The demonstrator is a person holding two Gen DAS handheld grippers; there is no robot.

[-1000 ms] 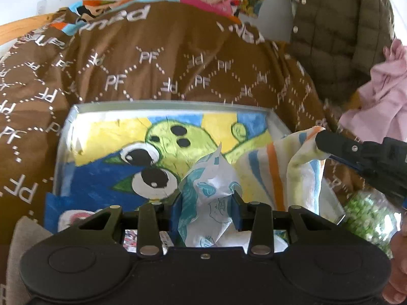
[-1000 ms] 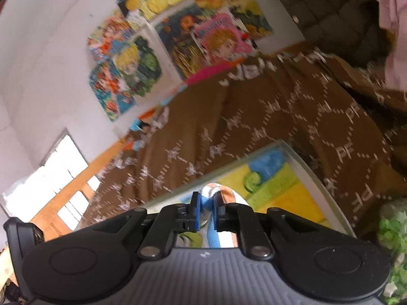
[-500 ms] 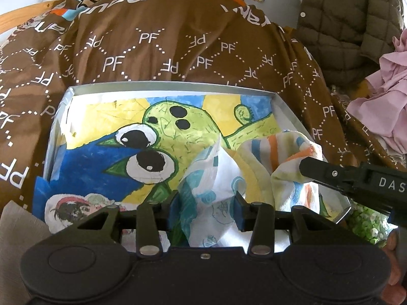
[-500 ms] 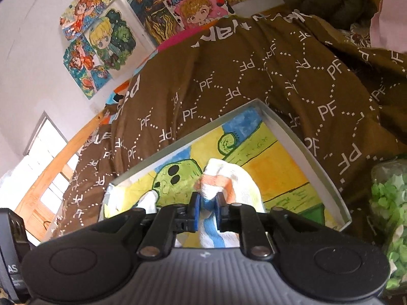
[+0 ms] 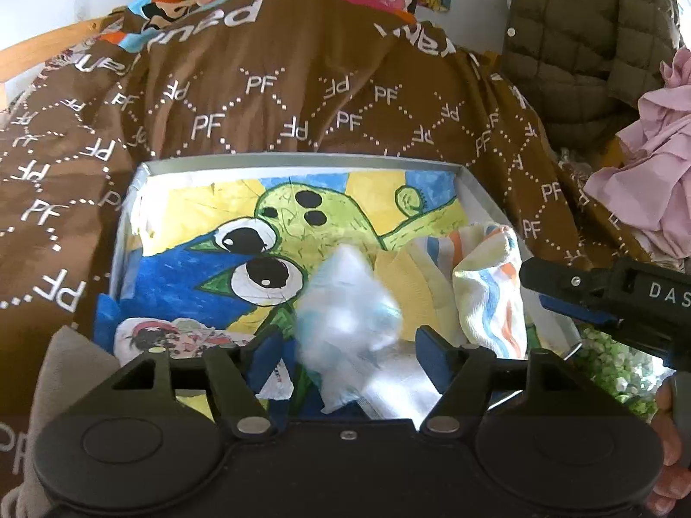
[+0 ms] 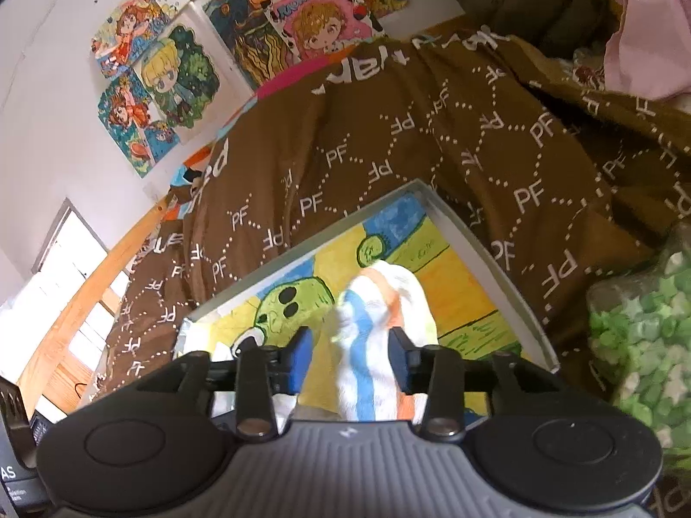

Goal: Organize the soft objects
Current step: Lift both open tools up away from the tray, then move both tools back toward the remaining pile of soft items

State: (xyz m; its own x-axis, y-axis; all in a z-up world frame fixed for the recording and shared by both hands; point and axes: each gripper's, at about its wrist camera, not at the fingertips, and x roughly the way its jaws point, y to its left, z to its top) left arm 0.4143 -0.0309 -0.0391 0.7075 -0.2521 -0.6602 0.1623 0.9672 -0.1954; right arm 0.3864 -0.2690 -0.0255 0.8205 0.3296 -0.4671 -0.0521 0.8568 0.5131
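Cloths [image 5: 345, 302] loose between both parted tongs [image 5: 350, 354], over box [image 5: 302, 159].

Box [image 5: 475, 185] sits on the blanket [image 5: 302, 99] ahead of you. Inside it, two cloths near the front: patterned cloth [image 5: 345, 315] centre, striped cloth [image 5: 488, 285] to its right. Jacket [image 5: 583, 43] and crumpled garment [image 5: 648, 164] lie behind-right; bag [image 6: 639, 323] right of box.
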